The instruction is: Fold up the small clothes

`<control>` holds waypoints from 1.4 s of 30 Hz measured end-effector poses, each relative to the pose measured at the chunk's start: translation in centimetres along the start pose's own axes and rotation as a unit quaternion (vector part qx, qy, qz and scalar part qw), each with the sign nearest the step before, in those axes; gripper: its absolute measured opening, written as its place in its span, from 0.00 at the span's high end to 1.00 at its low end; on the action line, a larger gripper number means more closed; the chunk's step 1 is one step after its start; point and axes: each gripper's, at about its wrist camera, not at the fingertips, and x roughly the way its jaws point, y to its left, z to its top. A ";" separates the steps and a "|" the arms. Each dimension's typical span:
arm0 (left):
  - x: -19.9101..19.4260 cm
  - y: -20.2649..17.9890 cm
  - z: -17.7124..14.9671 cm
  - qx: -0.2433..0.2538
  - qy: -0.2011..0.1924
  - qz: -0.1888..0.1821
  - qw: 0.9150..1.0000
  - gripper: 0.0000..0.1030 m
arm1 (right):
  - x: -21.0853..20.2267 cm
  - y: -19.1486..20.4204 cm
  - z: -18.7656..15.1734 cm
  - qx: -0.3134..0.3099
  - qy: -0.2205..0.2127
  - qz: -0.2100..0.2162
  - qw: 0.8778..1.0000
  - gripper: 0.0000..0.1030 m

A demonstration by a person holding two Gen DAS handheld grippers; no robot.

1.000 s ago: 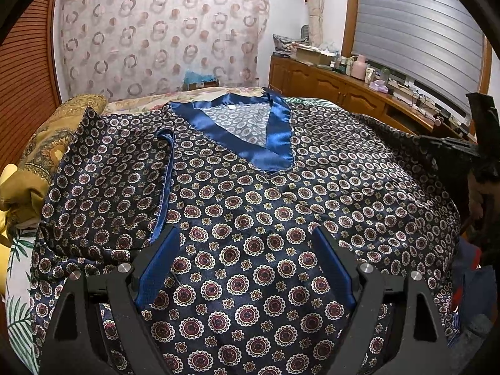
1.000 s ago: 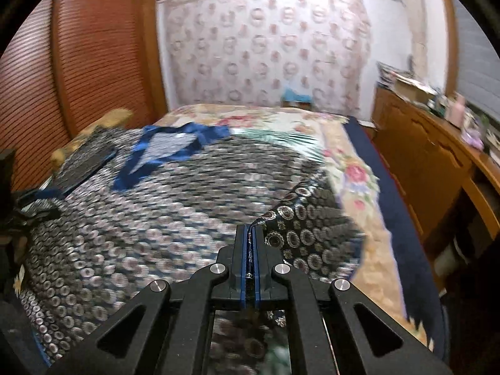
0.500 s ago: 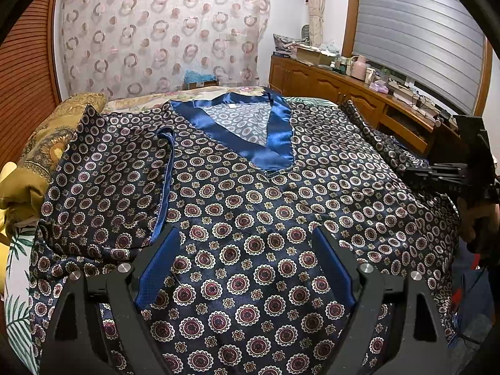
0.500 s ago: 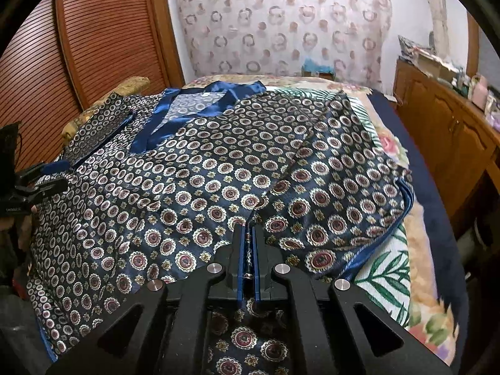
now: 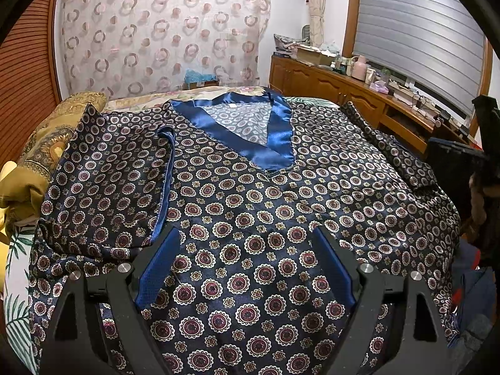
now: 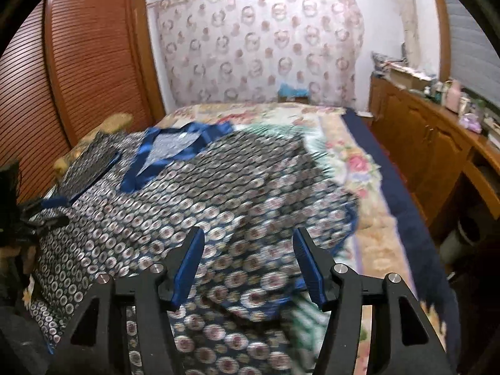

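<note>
In the left wrist view the patterned satin top (image 5: 250, 206) lies front-up and spread across the bed (image 5: 18, 262), its blue V-neck collar (image 5: 275, 143) toward twelve o'clock; the sleeve (image 5: 103, 181) at nine o'clock is already turned inward over the body, its blue hem running down toward the gripper, which reads as the first side fold made so the garment narrows into a strip; the left gripper (image 5: 247, 268) hovers at six o'clock over the lower front with its jaws standing wide and no cloth pinched between them, probably waiting its turn while the other side is dealt with; at three o'clock the dark frame of the right gripper (image 5: 453, 162) shows past the far sleeve, which lies in a rumpled ridge; a yellow cushion (image 5: 43, 147) sits at the bed's nine o'clock edge and a wooden sideboard (image 5: 343, 90) runs along the wall at two o'clock. In the right wrist view, blurred by motion, the right gripper (image 6: 247, 259) sits at six o'clock with its jaws opening; fabric lies below and between the blue pads but they do not press on it, so this looks like the release of the right-hand edge of the top (image 6: 218, 200) after laying it inward; the collar is at ten o'clock, the left gripper (image 6: 40, 218) at nine o'clock, and the flowered bedspread (image 6: 353, 162) is bare from one to four o'clock; the louvred wardrobe door (image 6: 78, 72) fills the ten o'clock side.
</note>
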 end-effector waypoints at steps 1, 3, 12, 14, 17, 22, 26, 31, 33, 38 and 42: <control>0.0 0.0 0.0 0.000 0.000 0.000 1.000 0.16 | -0.1 -0.6 0.0 0.007 0.002 -0.010 1.000 0.41; 0.0 0.0 0.0 -0.001 0.000 0.000 1.000 0.16 | 0.4 -2.0 0.1 0.019 0.011 -0.027 0.999 0.41; 0.0 0.0 0.0 0.000 0.001 0.001 1.000 0.16 | 4.7 -4.0 -1.3 0.068 0.075 -0.014 0.995 0.41; 0.0 0.0 -0.1 0.001 0.002 0.000 1.000 0.16 | 4.6 -4.6 -1.0 0.070 0.080 -0.010 0.994 0.41; 0.0 0.0 0.0 0.000 0.002 0.000 1.000 0.16 | 4.9 -4.4 -0.4 0.052 0.081 -0.015 0.995 0.54; 0.0 0.0 0.0 0.000 0.002 0.000 1.000 0.16 | 5.6 -4.1 0.7 0.020 0.093 -0.020 0.995 0.93; 0.0 0.0 -0.1 -0.001 0.001 0.000 1.000 0.16 | 5.9 -3.2 2.4 0.004 0.077 -0.014 0.997 0.98; 0.0 0.0 -0.1 -0.001 0.001 0.000 1.000 0.16 | 5.5 -0.4 5.1 -0.021 0.046 0.006 0.999 0.99; 0.0 0.0 0.0 -0.002 0.001 0.000 1.000 0.16 | 5.5 1.2 6.1 -0.035 0.035 0.018 0.999 0.99; -0.1 0.1 -0.1 -0.005 0.001 -0.002 1.000 0.16 | 5.6 4.9 7.6 -0.055 0.017 0.057 0.997 0.99; -0.1 0.1 -0.1 -0.005 0.001 -0.002 1.000 0.16 | 5.9 6.5 8.0 -0.067 0.016 0.078 0.995 0.99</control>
